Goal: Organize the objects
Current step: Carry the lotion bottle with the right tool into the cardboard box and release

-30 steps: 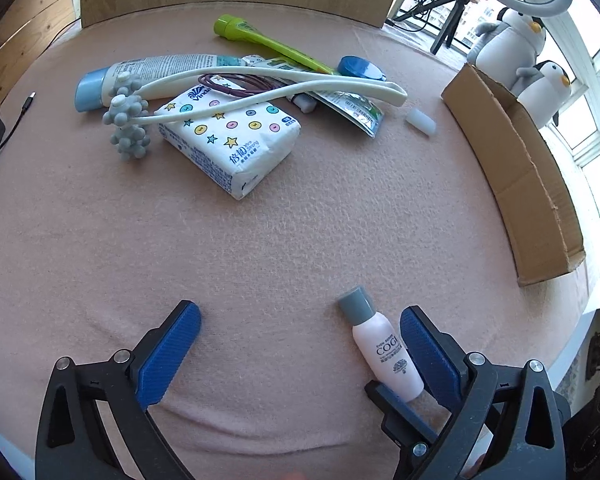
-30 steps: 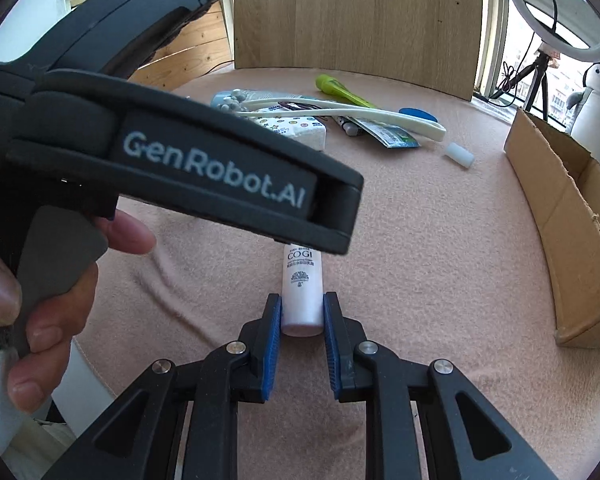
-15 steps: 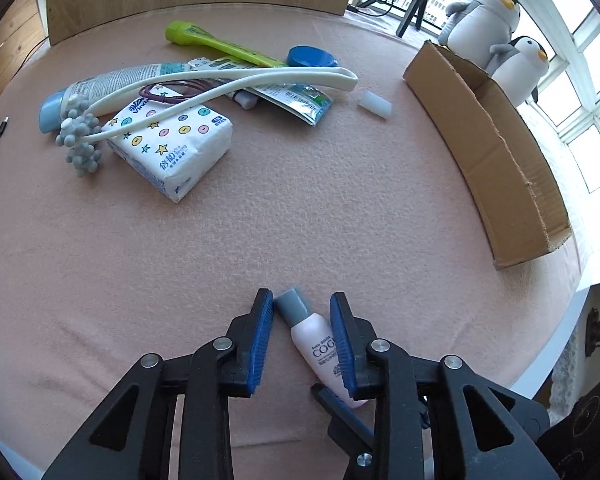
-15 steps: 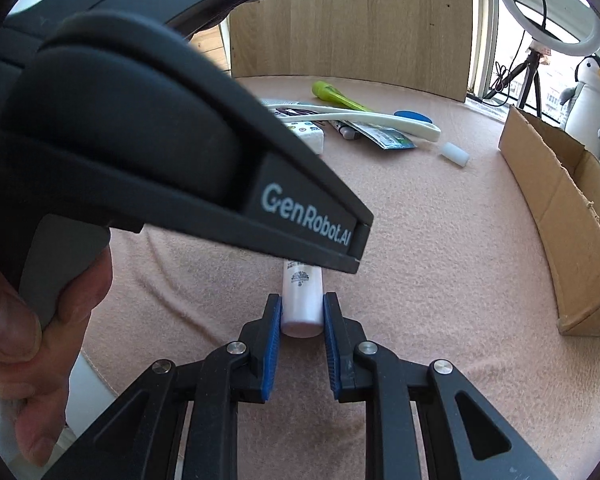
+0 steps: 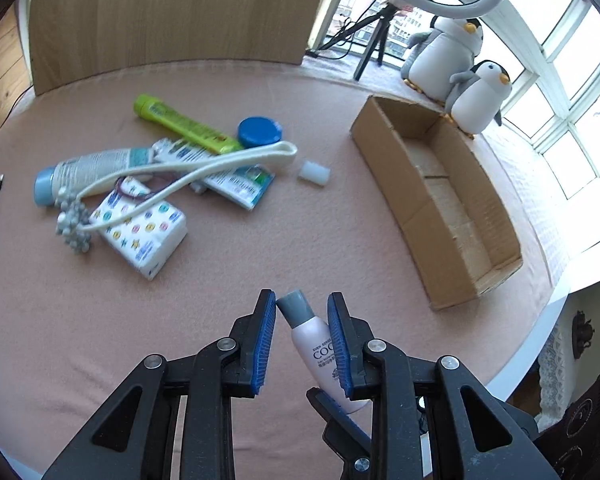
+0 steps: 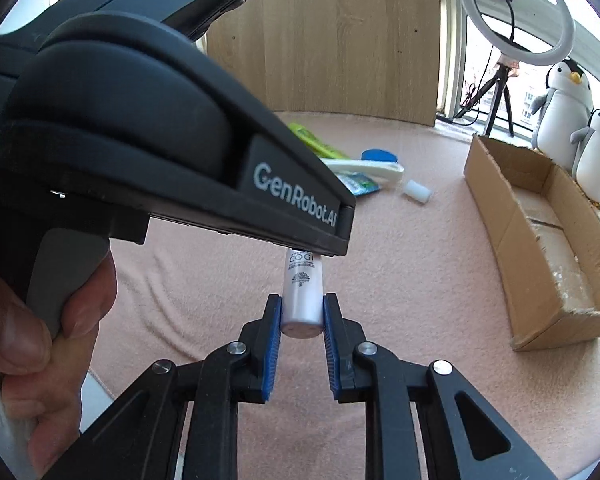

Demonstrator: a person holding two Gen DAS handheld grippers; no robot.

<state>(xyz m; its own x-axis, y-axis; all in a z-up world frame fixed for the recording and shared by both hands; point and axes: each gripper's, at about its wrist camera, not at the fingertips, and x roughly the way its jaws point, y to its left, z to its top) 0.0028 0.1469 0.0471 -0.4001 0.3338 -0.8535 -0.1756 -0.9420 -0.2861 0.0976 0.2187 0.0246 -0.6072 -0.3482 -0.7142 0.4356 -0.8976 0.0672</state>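
- Pink cloth-covered table (image 5: 228, 320) is carrying everything; window side is on the right.
- Cardboard box (image 5: 456, 276) is sitting open and apparently empty at the table's right edge, well apart from the clutter.
- Clutter pile is lying far left: white massager (image 5: 180, 172), tissue pack (image 5: 144, 236), green tube (image 5: 184, 124), blue-capped tube (image 5: 88, 168), blue lid (image 5: 259, 131), small white cap (image 5: 314, 170).
- Right gripper (image 6: 301, 320) is clamping the base of the pink COGI bottle (image 5: 314, 348), holding it clear of the cloth.
- Left gripper (image 5: 302, 312) is closed around the bottle's neck end; pads are touching it near the grey cap (image 5: 296, 306).
- Step in hand: probably a two-handed carry or handover of the bottle.
- Next move likely calling for one gripper letting go and the other swinging right over the box.
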